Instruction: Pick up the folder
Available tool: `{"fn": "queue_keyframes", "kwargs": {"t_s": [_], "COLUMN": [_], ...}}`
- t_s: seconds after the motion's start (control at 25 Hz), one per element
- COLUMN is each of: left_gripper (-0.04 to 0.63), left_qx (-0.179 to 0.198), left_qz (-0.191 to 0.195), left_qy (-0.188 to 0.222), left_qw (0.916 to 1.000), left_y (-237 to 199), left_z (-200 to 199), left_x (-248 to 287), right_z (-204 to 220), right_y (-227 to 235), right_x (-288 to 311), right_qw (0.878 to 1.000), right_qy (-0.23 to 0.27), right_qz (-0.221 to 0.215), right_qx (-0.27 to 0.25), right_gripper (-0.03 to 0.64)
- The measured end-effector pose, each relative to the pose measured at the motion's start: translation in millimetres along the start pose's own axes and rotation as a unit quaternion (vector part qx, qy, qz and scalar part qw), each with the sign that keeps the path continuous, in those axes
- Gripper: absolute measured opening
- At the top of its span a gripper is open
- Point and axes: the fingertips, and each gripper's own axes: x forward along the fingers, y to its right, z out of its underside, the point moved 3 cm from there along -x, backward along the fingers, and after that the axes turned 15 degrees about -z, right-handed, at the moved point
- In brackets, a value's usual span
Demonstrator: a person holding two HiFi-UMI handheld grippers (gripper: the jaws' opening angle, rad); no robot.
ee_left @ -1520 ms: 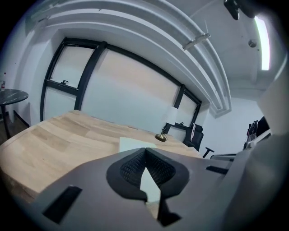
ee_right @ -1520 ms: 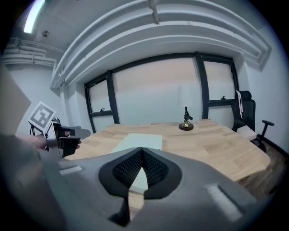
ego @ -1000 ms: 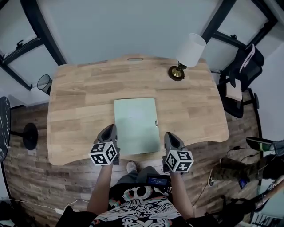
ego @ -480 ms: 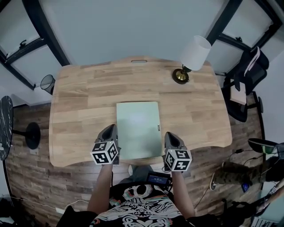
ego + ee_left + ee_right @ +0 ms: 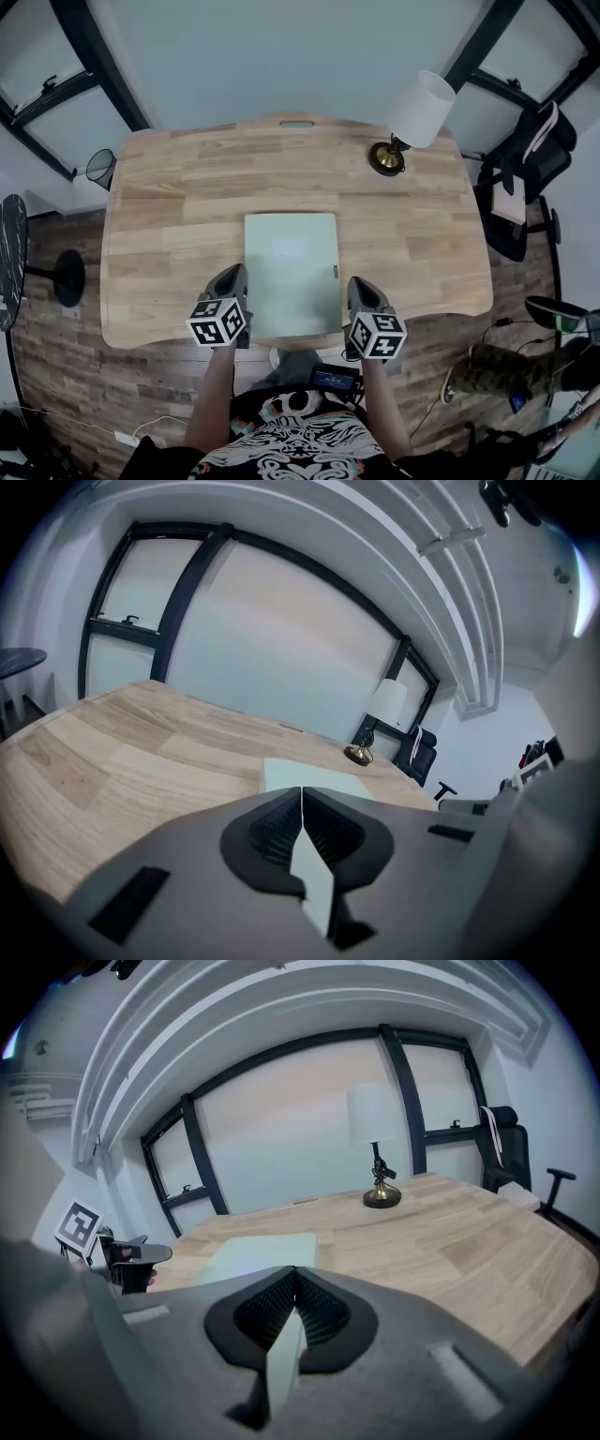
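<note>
In the head view, a pale green folder (image 5: 291, 267) lies flat at the middle of the wooden table (image 5: 169, 234), its near edge close to the table's bottom edge. The left gripper (image 5: 232, 277) sits at the folder's lower left corner and the right gripper (image 5: 362, 286) at its lower right corner. Whether either tip touches the folder cannot be told here. A table lamp (image 5: 412, 117) stands at the upper right of the tabletop, and an office chair (image 5: 525, 150) is at the frame's right edge.

In the left gripper view, the left gripper (image 5: 302, 791) has its jaws closed tip to tip, gripping nothing. The folder (image 5: 314, 775) lies just beyond them at centre, with the lamp (image 5: 384, 710) further off to the right.

In the right gripper view, the right gripper (image 5: 294, 1271) is likewise closed on nothing. The folder (image 5: 258, 1252) lies ahead, slightly left of centre, and the lamp (image 5: 375, 1133) stands upper centre.
</note>
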Motion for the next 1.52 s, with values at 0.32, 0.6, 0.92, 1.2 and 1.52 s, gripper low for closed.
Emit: {"fn": "queue_keyframes", "kwargs": {"t_s": [0.32,0.6,0.92,1.2,1.52], "left_gripper": [0.01,0.084,0.222,0.281,0.285], "left_qx": [-0.001,-0.02,-0.046,-0.077,-0.071], "left_qz": [0.002,0.022,0.046,0.067,0.046], "left_qy": [-0.036,-0.062,-0.096,-0.11,-0.148], "left_qw": [0.9994,0.9976,0.9933,0.9887,0.9855], "left_y": [-2.0,-1.3,0.7,3.7,3.6], "left_z": [16.2,27.0,41.3,49.6,62.6], "left_x": [12.6,23.8,35.5,46.0,55.5], "right_z": [15.8,30.0,39.9,42.4,45.0], "right_y": [13.3,22.2,23.4,24.9,25.7], "right_x": [19.8,39.3,60.0,73.5,79.0], "right_qw": [0.999,0.994,0.985,0.979,0.975], "right_qy": [-0.04,-0.069,-0.087,-0.085,-0.067], "right_qz": [-0.015,-0.049,-0.091,-0.11,-0.118], "right_qx": [0.02,0.064,0.118,0.152,0.176], "right_gripper": [0.006,0.045,0.194,0.236,0.238]}}
